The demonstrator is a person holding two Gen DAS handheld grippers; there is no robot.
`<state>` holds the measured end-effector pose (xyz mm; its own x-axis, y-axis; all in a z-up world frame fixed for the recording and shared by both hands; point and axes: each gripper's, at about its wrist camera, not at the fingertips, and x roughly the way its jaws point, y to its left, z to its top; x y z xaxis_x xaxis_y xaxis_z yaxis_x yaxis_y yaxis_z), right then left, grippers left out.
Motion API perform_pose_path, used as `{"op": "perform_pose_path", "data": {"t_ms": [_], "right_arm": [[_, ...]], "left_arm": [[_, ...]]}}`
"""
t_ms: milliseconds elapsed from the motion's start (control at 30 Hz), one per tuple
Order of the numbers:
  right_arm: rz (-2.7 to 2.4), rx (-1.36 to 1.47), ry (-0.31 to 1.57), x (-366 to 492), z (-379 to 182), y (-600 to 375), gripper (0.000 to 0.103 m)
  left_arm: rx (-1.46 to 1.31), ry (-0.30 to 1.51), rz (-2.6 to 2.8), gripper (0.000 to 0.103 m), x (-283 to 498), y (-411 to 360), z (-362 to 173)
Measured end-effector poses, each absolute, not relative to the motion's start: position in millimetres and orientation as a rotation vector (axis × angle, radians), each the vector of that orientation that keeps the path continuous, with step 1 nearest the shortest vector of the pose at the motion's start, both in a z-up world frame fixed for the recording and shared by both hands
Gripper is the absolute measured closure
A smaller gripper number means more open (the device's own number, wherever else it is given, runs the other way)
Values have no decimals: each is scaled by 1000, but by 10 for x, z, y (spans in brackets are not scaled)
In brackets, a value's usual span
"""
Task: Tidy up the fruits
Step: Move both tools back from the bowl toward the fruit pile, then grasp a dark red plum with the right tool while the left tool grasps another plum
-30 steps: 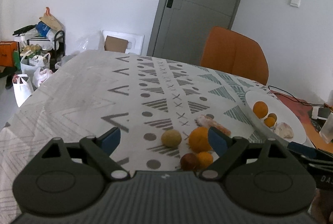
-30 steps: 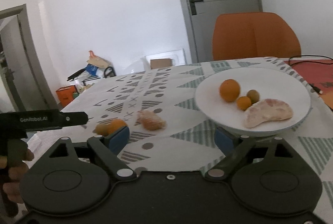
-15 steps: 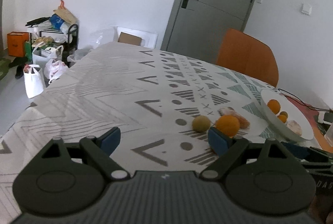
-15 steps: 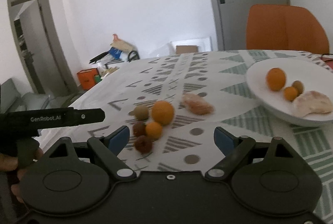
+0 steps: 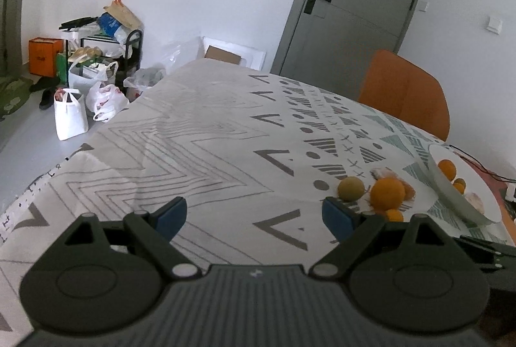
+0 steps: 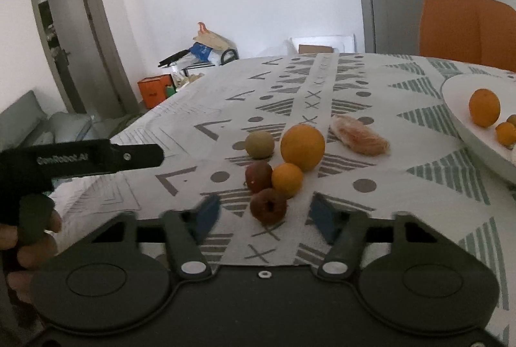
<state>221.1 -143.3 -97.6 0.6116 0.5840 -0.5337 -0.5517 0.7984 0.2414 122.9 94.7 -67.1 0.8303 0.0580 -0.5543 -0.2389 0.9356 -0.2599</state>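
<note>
Wrinkled brown ring-shaped fruit (image 6: 268, 206), smooth round orange (image 6: 302, 147)

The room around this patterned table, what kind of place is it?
Most likely a lived-in home dining room: a table under a grey-and-white geometric-patterned tablecloth, an orange upholstered chair beside it, a grey interior door, and white plastic shopping bags on the floor.

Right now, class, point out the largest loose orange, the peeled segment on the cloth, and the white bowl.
Largest orange (image 6: 302, 147): right wrist view, middle of its skin.
Peeled segment (image 6: 359, 140): right wrist view, its centre.
White bowl (image 6: 464, 131): right wrist view, near rim.
</note>
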Motion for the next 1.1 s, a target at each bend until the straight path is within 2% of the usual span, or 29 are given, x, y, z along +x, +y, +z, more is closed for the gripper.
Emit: {"op": "perform_pose_path", "data": {"t_ms": [33, 933, 1000, 1100], "right_arm": [[661, 54, 641, 2231, -974, -1439, 80], [553, 133, 651, 2283, -1031, -2065, 80], [549, 146, 651, 2287, -1040, -2115, 80], [550, 172, 655, 2301, -1054, -2186, 80]], "left_arm": [[-331, 572, 159, 13, 1236, 947, -673], [-274, 587, 12, 16, 1503, 421, -688], [-261, 584, -3, 20, 1520, 358, -683], [-242, 574, -20, 33, 1550, 273, -693]]}}
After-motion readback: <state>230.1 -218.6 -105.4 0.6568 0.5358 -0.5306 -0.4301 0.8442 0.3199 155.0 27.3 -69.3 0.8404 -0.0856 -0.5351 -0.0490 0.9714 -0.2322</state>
